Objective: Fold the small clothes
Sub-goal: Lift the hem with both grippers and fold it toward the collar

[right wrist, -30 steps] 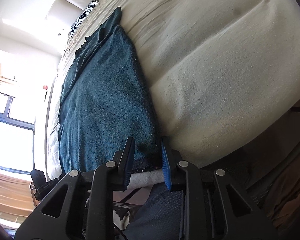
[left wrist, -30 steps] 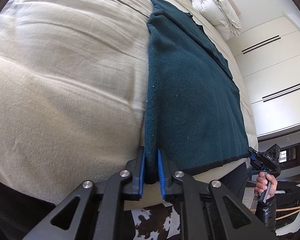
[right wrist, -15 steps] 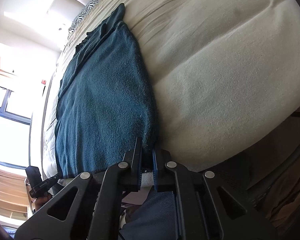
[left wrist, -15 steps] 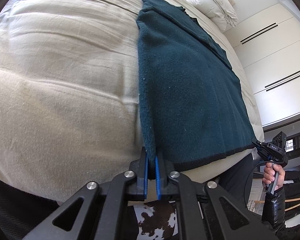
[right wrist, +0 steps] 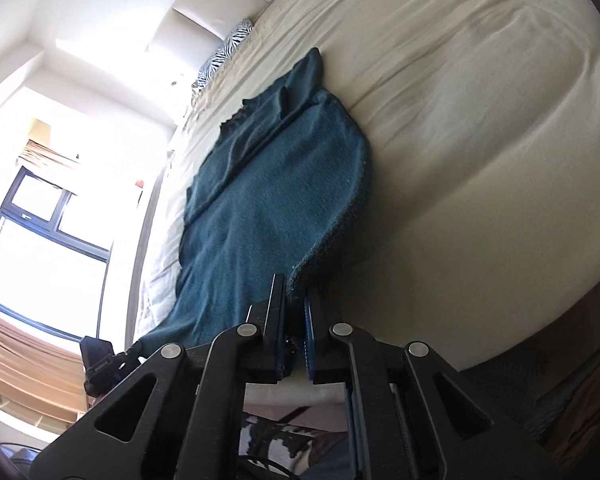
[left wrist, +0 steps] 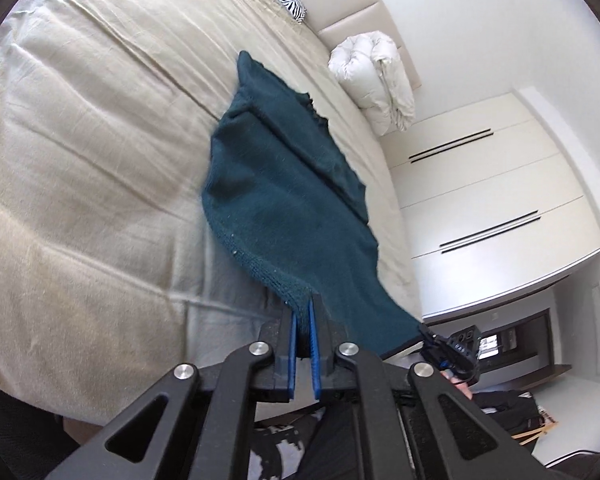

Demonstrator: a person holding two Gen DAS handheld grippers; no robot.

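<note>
Both hand-held grippers (left wrist: 303, 316) (right wrist: 295, 300) clamp teal garment (left wrist: 284, 184) corners.

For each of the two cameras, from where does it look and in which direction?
Left wrist: on the left claw, facing along the dark teal knitted garment toward the headboard; the right claw shows.
Right wrist: on the right claw, facing likewise; the left claw shows.
Shared: garment, beige bed cover.

Both grippers are matte black, with angular linkage arms holding triangular cut-outs and round silver screw heads. The left gripper (left wrist: 303, 322) and right gripper (right wrist: 295, 312) carry slim blue finger pads (left wrist: 311, 344).
</note>
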